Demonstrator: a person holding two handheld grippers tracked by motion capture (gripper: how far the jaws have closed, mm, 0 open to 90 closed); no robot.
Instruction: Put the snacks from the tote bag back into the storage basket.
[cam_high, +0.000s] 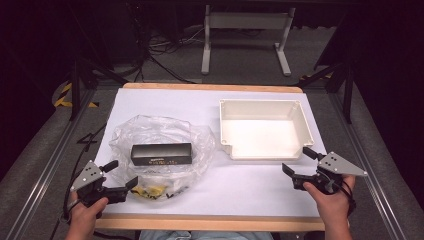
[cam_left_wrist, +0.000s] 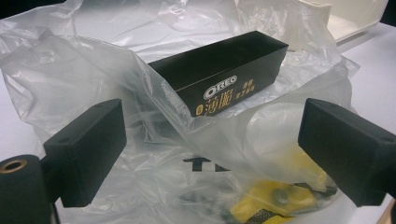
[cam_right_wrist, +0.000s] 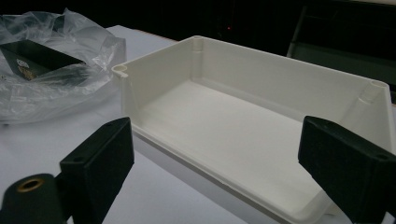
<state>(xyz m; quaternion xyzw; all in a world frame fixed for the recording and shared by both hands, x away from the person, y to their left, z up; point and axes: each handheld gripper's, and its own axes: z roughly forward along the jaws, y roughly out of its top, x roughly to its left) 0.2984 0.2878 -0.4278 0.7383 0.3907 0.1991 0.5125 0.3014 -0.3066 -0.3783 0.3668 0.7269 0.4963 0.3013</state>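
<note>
Clear plastic bag (cam_high: 160, 145) at 9 o'clock on the table, black cookie box (cam_high: 161, 154) inside. Left gripper (cam_high: 119, 176) and right gripper (cam_high: 300, 162) both wide open, empty. Risk: jaws snagging film, dragging the box.

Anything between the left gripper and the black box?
Only crumpled clear bag plastic: the left gripper faces the black box across it, seen in the left gripper view.

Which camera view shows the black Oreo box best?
The left gripper view: the black Oreo box is close, its label readable, lying on the clear plastic bag. The high view shows it small from above; the right gripper view shows one corner behind plastic.
</note>
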